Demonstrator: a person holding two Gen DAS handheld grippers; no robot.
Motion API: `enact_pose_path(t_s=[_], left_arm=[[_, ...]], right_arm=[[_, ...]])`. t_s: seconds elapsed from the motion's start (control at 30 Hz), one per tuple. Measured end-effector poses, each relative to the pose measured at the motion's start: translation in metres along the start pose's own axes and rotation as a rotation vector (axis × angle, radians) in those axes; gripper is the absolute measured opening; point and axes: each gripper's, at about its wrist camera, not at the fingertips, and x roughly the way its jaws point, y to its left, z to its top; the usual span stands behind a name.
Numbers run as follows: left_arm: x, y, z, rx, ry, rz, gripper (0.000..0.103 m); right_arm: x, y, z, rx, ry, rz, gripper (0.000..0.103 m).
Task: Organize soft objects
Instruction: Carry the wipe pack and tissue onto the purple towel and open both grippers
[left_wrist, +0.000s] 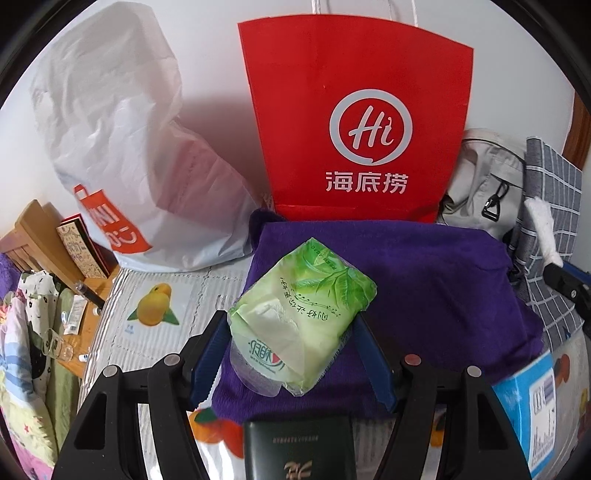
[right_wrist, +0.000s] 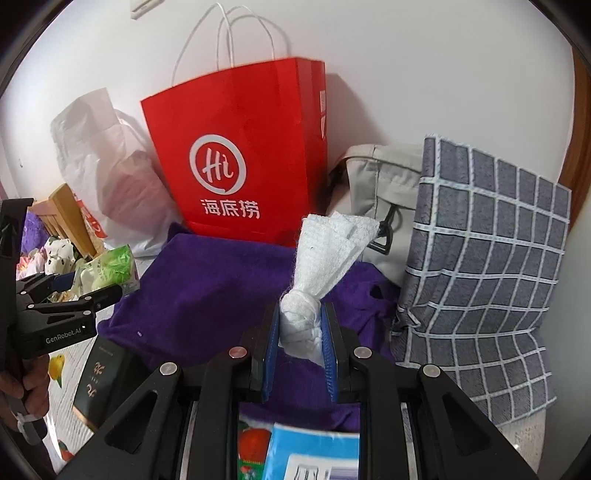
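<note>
My left gripper (left_wrist: 291, 332) is shut on a green pack of tissues (left_wrist: 303, 314) and holds it above a folded purple towel (left_wrist: 436, 280). The pack also shows in the right wrist view (right_wrist: 107, 271), in the left gripper (right_wrist: 85, 291). My right gripper (right_wrist: 300, 325) is shut on a knotted white cloth (right_wrist: 321, 266) held above the purple towel (right_wrist: 221, 280). The cloth tip shows at the right edge of the left wrist view (left_wrist: 543, 229). A red paper bag (left_wrist: 354, 122) stands upright behind the towel, also in the right wrist view (right_wrist: 243, 158).
A white plastic bag (left_wrist: 122, 147) leans on the wall at left. A grey bag (right_wrist: 376, 199) and a grey checked cushion (right_wrist: 484, 258) stand at right. A dark green box (left_wrist: 299, 450) and a blue box (left_wrist: 528, 406) lie near me. A wooden table (left_wrist: 85, 317) stands at left.
</note>
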Motion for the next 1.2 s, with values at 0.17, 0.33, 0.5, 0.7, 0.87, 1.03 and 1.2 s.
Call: enact_pose_path(t_s=[0.17, 0.33, 0.5, 0.7, 0.87, 1.03, 1.2], left_arm=[[0.017, -0.008, 0.008, 0.022, 0.015, 0.02, 0.066], [0.041, -0.012, 0.015, 0.014, 0.04, 0.004, 0.066], [0.055, -0.011, 0.018, 0.017, 0.057, -0.016, 0.066], [0.076, -0.002, 0.019, -0.025, 0.126, -0.134, 0.066], [0.091, 0.0, 0.018, -0.029, 0.148, -0.142, 0.067], [0.102, 0.0, 0.017, -0.037, 0.161, -0.143, 0.068], [0.11, -0.001, 0.018, -0.051, 0.181, -0.161, 0.068]], right_arm=[[0.03, -0.006, -0.003, 0.005, 0.052, 0.01, 0.022], [0.053, -0.012, -0.01, 0.006, 0.118, 0.017, 0.022], [0.067, -0.016, -0.015, 0.006, 0.16, 0.023, 0.022], [0.087, -0.022, -0.025, 0.033, 0.22, 0.05, 0.022], [0.095, -0.021, -0.029, 0.024, 0.238, 0.035, 0.023], [0.105, -0.018, -0.031, 0.028, 0.259, 0.035, 0.023], [0.099, -0.016, -0.027, 0.008, 0.241, 0.025, 0.045]])
